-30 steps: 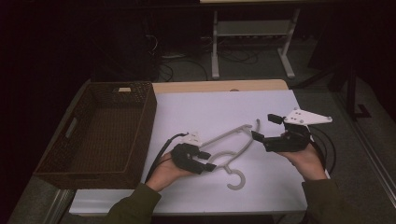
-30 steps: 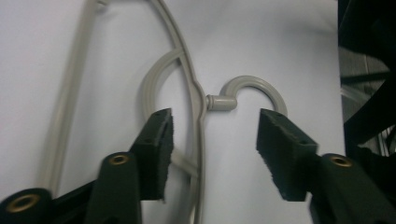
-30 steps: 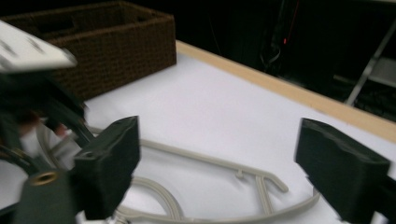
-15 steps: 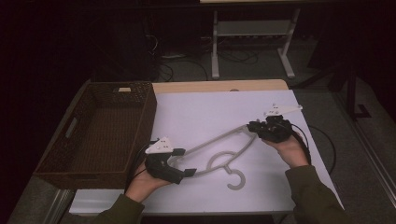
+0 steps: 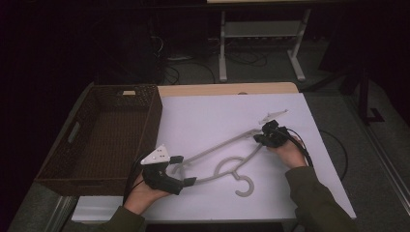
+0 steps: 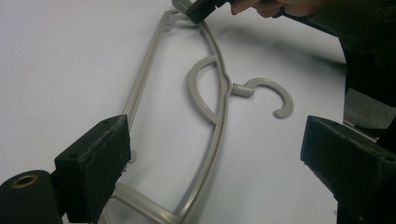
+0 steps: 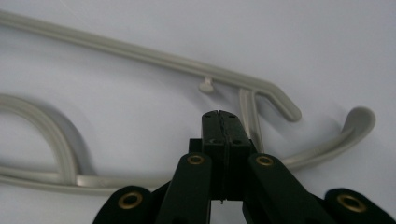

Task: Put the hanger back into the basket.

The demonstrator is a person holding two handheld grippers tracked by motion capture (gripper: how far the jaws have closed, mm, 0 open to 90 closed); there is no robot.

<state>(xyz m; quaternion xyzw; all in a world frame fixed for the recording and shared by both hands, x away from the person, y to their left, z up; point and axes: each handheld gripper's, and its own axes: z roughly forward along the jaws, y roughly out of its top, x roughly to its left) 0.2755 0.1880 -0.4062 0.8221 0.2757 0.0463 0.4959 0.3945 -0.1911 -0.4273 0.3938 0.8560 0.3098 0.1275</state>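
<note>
A grey plastic hanger [image 5: 217, 146] lies flat on the white table top [image 5: 217, 111], its hook [image 5: 246, 186] pointing toward the near edge. My left gripper [image 5: 184, 169] stands open at the hanger's left end, one jaw on each side of it; the left gripper view shows the hanger [image 6: 219, 107] running away between the wide-apart jaws of that gripper [image 6: 217, 140]. My right gripper [image 5: 261, 137] is at the hanger's right end. In the right gripper view its jaws [image 7: 219, 116] are pressed together over the hanger [image 7: 140, 49], whose lower arm passes under them. I cannot tell if they pinch it.
A dark woven basket [image 5: 152, 121] stands along the table's left side, close to my left hand. A cable [image 5: 333, 145] loops off the table's right edge. Behind the table is a metal stand [image 5: 261, 29] on a dark floor.
My right gripper came left and down to the hanger's right end and went from open to shut. My left gripper slid left along the hanger to its end, still open.
</note>
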